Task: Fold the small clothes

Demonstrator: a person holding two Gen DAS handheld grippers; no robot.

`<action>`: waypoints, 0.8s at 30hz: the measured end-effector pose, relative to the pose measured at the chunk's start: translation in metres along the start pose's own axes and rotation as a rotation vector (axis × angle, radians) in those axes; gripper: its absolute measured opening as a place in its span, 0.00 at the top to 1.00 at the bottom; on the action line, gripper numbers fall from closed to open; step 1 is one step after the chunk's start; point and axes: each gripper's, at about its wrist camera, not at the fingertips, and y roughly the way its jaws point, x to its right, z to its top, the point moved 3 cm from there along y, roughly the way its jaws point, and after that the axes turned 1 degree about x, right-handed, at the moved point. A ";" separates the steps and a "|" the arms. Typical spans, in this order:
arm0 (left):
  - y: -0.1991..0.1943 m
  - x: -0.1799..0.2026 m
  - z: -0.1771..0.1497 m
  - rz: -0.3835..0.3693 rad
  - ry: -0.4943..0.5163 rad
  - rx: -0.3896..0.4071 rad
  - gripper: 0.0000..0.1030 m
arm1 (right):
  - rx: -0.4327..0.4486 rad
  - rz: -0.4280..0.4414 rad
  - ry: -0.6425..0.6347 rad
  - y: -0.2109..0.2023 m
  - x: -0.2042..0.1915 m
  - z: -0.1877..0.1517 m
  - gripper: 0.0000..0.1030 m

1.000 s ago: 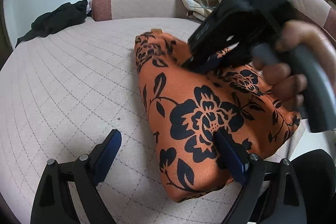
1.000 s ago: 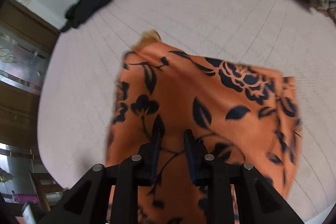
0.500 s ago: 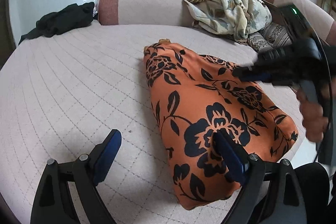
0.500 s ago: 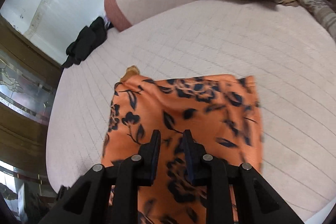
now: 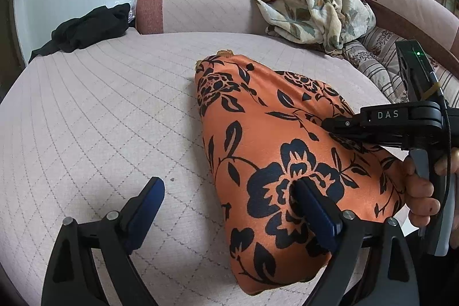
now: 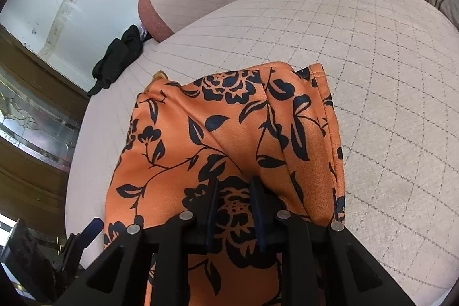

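Observation:
An orange garment with a black flower print (image 5: 266,145) lies folded on the quilted pink bed; it also shows in the right wrist view (image 6: 229,139). My left gripper (image 5: 226,208) is open, with its right finger (image 5: 312,208) over the garment's near end and its left finger over bare quilt. My right gripper (image 6: 233,208) is nearly closed, its jaws a narrow gap apart just above the cloth near its near edge. It also appears at the right of the left wrist view (image 5: 332,125), low over the garment's right side.
A black garment (image 5: 86,30) lies at the bed's far left. A pale floral cloth (image 5: 312,7) is heaped on the pink bolster (image 5: 200,7) at the back, with a striped cushion (image 5: 381,68) beside it. The bed's near edge is by my grippers.
My right gripper has pulled back from over the garment's middle to its right side and lowered. The garment now lies flatter. My left gripper has stayed open in place.

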 end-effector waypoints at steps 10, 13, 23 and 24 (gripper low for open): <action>0.003 0.003 0.000 0.002 0.006 -0.005 0.10 | -0.019 0.013 -0.002 0.005 0.001 0.009 0.75; 0.003 0.003 -0.001 0.002 0.002 -0.004 0.10 | -0.008 0.015 0.004 -0.004 -0.001 0.009 0.75; 0.004 0.004 -0.001 0.002 0.001 -0.007 0.09 | -0.040 -0.010 -0.010 -0.004 0.005 0.001 0.75; 0.004 0.004 -0.002 0.002 0.001 -0.007 0.09 | -0.034 -0.015 -0.028 -0.005 0.002 0.002 0.75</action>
